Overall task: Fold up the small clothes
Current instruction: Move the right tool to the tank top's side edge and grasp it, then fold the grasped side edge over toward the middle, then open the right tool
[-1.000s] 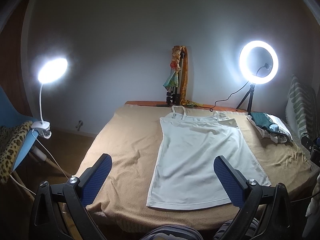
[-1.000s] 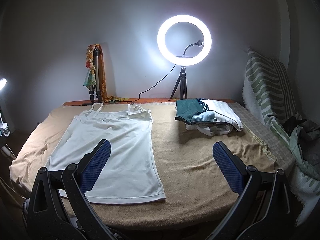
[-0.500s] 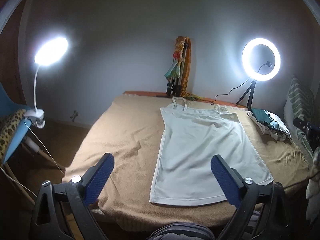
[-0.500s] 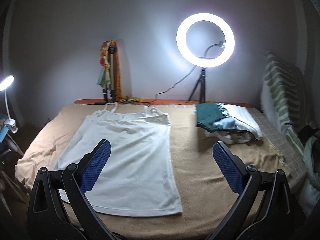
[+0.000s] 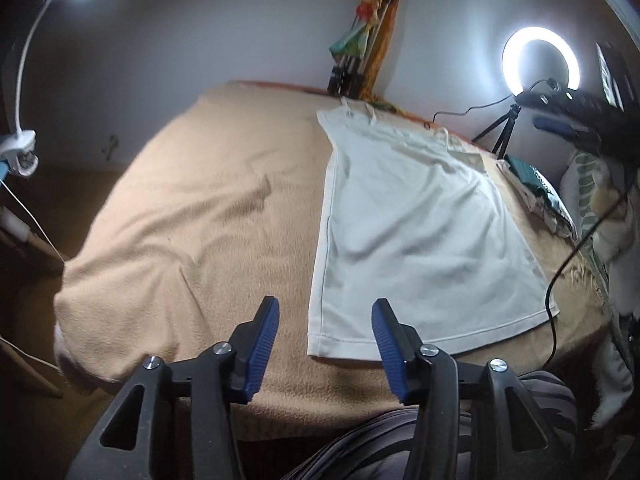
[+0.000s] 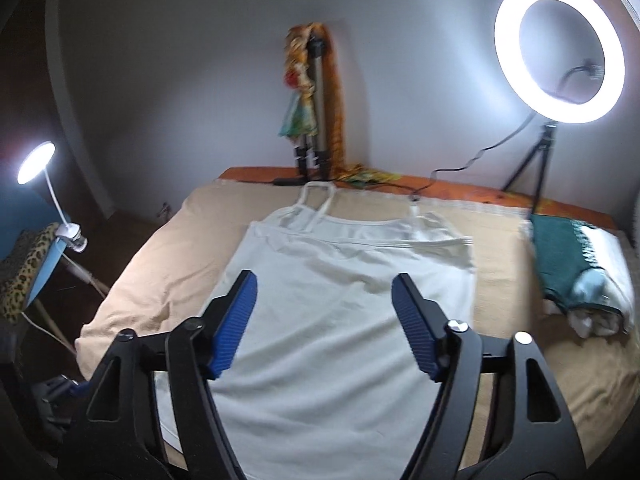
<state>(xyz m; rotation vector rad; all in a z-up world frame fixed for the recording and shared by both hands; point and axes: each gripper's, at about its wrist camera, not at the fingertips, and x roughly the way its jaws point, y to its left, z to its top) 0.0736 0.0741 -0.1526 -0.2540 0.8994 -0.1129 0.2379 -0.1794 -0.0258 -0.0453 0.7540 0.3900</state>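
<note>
The blue fingers (image 5: 262, 344) of the left gripper (image 5: 324, 344) stand parted with nothing between them, low over the near edge of the bed (image 5: 180, 208); the fingers (image 6: 236, 320) of the right gripper (image 6: 328, 324) are spread wider and also hold nothing, hanging above the cloth rather than touching it, as far as I can tell.

Just beyond the left gripper lies the near left corner of the white camisole (image 5: 420, 232), its hem running along the front of the bed; the right gripper sits over the middle of the same top, with the straps (image 6: 316, 204) pointing away toward the wall.

The camisole is spread flat and smooth on the tan blanket (image 6: 168, 264), with no fold in it yet; so I judge this piece is only laid out, and every fold is left to do. A folded pile of clothes (image 6: 580, 272) rests well apart at the right, under the ring light (image 6: 560, 48); that part looks finished.
</note>
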